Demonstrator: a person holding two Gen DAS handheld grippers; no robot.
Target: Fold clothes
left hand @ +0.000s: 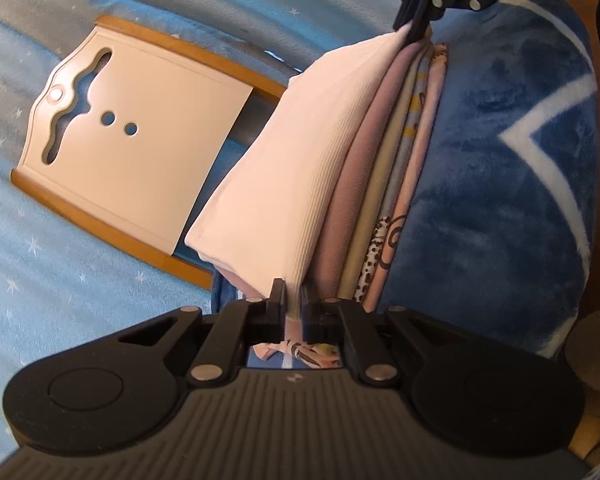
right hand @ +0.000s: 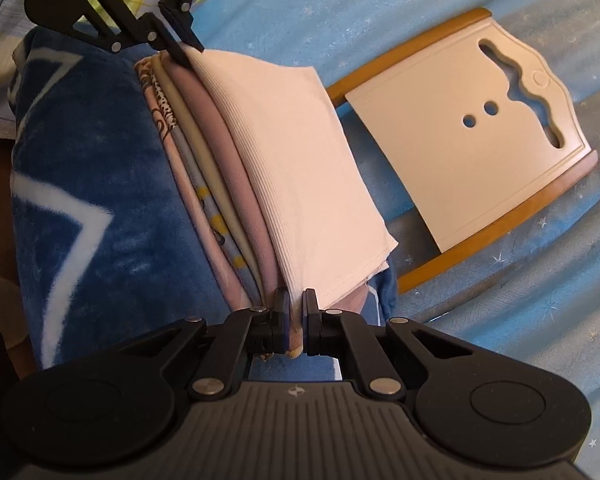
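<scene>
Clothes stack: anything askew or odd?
Mostly tidy. The white ribbed garment on top of the folded stack bulges open along its free side instead of lying flat, pinched at opposite corners by the left claw and right claw.

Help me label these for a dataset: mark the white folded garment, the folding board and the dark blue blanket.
white folded garment [left hand: 300, 152], left wrist view, middle of its ribbed top face.
folding board [right hand: 452, 160], right wrist view, plain cream panel.
dark blue blanket [left hand: 492, 208], left wrist view, blue pile beside the stack.
</scene>
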